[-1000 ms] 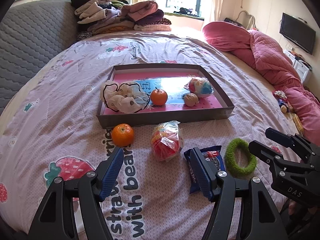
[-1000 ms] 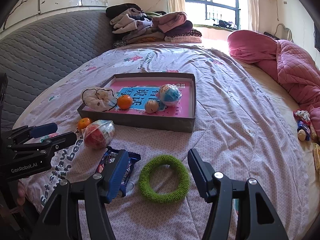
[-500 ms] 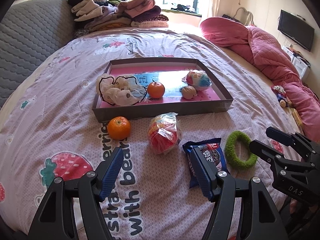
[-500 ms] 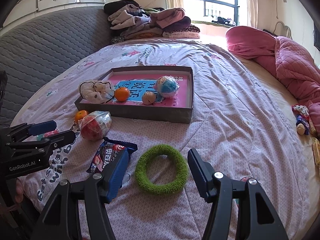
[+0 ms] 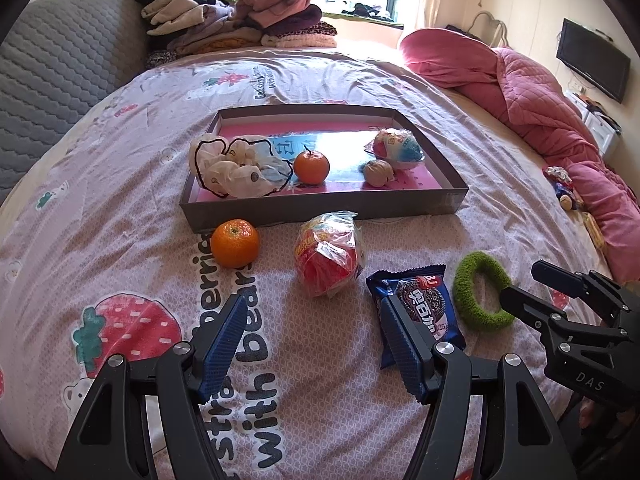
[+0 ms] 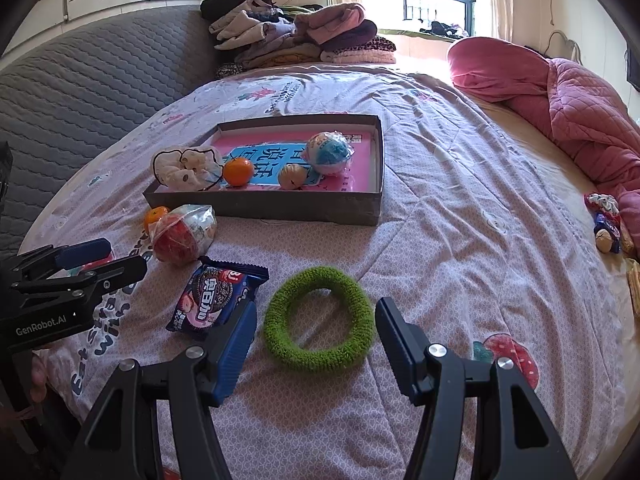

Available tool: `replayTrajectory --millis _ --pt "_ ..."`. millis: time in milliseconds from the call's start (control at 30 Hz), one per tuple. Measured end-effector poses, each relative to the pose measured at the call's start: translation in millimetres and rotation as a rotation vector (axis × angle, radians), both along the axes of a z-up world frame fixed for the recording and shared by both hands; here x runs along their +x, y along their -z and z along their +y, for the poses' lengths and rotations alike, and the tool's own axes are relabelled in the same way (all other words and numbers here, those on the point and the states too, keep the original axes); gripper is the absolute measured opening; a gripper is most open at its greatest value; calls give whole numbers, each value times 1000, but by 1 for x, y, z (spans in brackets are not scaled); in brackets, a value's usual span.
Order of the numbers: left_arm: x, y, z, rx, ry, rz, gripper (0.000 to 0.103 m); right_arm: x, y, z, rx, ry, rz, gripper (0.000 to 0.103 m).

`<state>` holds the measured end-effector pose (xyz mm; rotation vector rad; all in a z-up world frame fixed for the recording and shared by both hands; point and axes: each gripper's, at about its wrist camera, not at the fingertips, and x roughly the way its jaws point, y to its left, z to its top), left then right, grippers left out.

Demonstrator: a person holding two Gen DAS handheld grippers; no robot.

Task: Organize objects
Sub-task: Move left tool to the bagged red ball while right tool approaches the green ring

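Observation:
A shallow grey box with a pink floor lies on the bed; it holds a white scrunchie, a tangerine, a walnut and a wrapped blue-white ball. In front of it lie a loose tangerine, a bagged red ball, a blue cookie packet and a green fuzzy ring. My left gripper is open and empty, near the red ball. My right gripper is open and empty, just before the green ring.
A pink quilt lies along the right side of the bed. Folded clothes are stacked at the far end. A grey padded headboard runs along the left. Small toys lie at the right edge.
Both grippers have drawn back and risen slightly, so the box and loose objects sit a little farther away in the views. No object has moved.

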<state>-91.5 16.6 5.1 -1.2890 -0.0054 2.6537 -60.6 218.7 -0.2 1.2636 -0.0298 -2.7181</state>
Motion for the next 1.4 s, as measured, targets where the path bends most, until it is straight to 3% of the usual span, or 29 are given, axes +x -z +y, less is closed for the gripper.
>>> replayTrajectory --millis 1400 --pt "-39 35 7 -1 -4 -46 71 -22 28 11 32 56 -76 61"
